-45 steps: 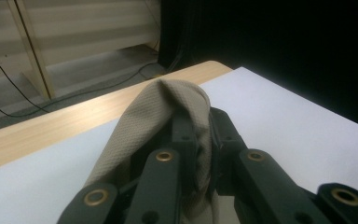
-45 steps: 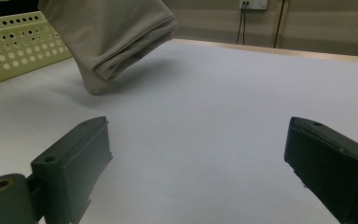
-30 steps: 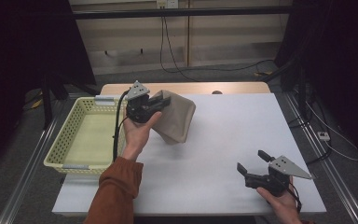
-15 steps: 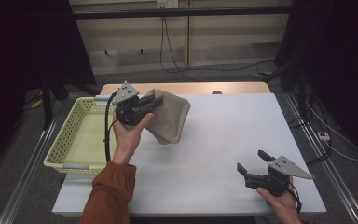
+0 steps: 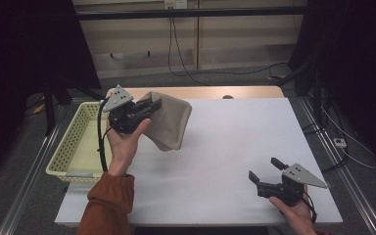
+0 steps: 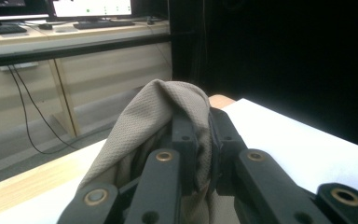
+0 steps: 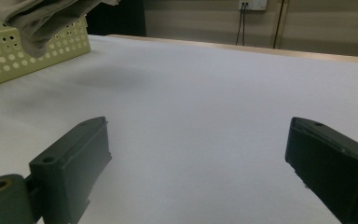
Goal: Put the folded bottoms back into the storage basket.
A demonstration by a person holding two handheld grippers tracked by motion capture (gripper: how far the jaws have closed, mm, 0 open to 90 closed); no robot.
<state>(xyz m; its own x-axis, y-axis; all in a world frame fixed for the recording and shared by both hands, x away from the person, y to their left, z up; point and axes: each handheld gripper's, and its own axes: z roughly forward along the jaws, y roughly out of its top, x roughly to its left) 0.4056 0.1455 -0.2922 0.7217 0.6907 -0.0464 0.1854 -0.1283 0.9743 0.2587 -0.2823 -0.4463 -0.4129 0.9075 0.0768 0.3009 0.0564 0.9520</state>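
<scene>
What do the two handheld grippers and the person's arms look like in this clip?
Both the left gripper and the right gripper are black two-jaw tools topped by a grey three-cornered plate. Brass-coloured rivets mark the jaw linkages in the gripper views. A black cable loops from the left one. The left forearm wears a rust-orange sleeve with a ribbed cuff.

A white tabletop [image 5: 225, 147] carries the scene, with a strip of bare wood [image 5: 235, 92] along its far edge. A pale yellow perforated plastic basket [image 5: 73, 147] sits at the tabletop's left edge (partly overhanging it). Beyond the tabletop, black cables [image 5: 176, 54] hang down a light wooden wall panel from a socket [image 5: 174, 4] near its top. Metal rails [image 5: 24, 191] run along the floor beside the tabletop.
</scene>
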